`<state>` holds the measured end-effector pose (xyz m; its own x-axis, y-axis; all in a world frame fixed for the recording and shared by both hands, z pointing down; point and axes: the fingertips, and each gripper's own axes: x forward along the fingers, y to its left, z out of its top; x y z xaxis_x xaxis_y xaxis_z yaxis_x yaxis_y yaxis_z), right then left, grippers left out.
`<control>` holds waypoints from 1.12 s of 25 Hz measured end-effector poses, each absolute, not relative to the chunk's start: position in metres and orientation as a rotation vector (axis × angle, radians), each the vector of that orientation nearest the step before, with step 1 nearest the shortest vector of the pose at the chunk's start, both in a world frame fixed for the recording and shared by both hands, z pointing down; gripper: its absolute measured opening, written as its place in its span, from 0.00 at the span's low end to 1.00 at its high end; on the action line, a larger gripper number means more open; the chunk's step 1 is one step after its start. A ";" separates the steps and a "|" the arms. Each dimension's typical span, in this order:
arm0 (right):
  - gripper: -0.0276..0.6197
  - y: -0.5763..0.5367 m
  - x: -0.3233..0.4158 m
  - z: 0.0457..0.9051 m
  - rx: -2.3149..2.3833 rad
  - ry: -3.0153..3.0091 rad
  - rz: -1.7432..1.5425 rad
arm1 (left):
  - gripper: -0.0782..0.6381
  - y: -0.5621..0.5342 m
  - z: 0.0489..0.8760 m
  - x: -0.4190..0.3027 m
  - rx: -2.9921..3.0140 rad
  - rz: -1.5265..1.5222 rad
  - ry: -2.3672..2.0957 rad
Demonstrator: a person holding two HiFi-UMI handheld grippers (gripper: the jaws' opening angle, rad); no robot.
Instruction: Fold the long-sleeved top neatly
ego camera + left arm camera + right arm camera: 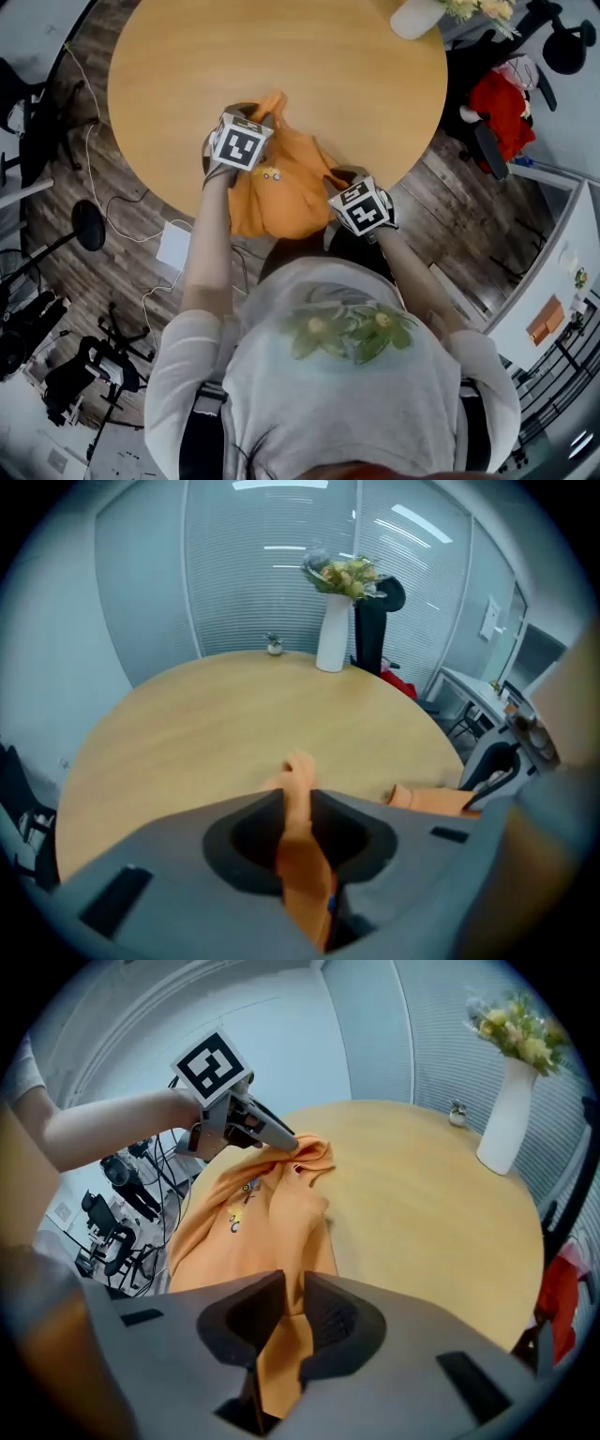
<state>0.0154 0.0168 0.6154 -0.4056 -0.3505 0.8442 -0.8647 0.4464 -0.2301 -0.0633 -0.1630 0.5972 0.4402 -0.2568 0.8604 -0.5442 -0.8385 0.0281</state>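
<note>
Nearest the head camera is the person's light-shirted torso (pixel 347 375), with both forearms reaching forward to the table.

**Task item.** The orange long-sleeved top (pixel 281 187) lies bunched at the near edge of the round wooden table (pixel 281 47). Its near part reaches the rim. A small printed motif shows on the fabric.

**Claws.**
- The left gripper (pixel 298 803) is clamped on a narrow fold of the top at the garment's far left. The fabric runs up between the pads and sticks out past the tips.
- The right gripper (pixel 286 1307) is clamped on a fold at the garment's near right edge.

**Surroundings.**
- The tabletop beyond the top is bare wood, and nothing stands in the way of either gripper.
- A white vase (pixel 333 635) holding flowers (pixel 342 574) stands at the far right rim, well apart from the garment.
- A small object (pixel 274 646), too small to identify, sits at the far rim.

**Room.**
- The floor is dark wood plank. To the left, cables (pixel 103 187) lie on it beside a white box (pixel 174 246) and a black round stand base (pixel 89 225).
- A red item (pixel 497 103) rests on a chair at the right.
- Glass walls with blinds (pixel 262 574) stand beyond the table.
</note>
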 end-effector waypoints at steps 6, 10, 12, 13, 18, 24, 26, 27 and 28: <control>0.10 -0.001 0.043 0.600 1.147 -1.913 0.832 | 0.16 -0.169 0.600 -0.085 2.370 1.290 -0.737; 0.10 -0.024 0.080 0.573 1.322 -1.886 0.791 | 0.16 -0.176 0.578 -0.095 2.428 1.205 -0.785; 0.10 -0.038 0.097 0.553 1.414 -1.888 0.766 | 0.16 -0.180 0.565 -0.100 2.449 1.140 -0.836; 0.10 -0.044 0.105 0.543 1.449 -1.893 0.751 | 0.16 -0.180 0.558 -0.102 2.451 1.105 -0.862; 0.10 -0.071 0.133 0.509 1.508 -1.918 0.636 | 0.16 -0.178 0.531 -0.114 2.433 0.964 -0.960; 0.10 -0.107 0.157 0.488 1.519 -1.942 0.528 | 0.16 -0.173 0.499 -0.117 2.448 0.909 -1.049; 0.10 -0.118 0.167 0.482 1.516 -1.939 0.497 | 0.16 -0.172 0.490 -0.114 2.452 0.891 -1.066; 0.10 -0.124 0.170 0.479 1.515 -1.941 0.482 | 0.16 -0.172 0.487 -0.114 2.453 0.887 -1.074; 0.10 -0.130 0.172 0.477 1.514 -1.946 0.470 | 0.16 -0.174 0.483 -0.115 2.453 0.886 -1.085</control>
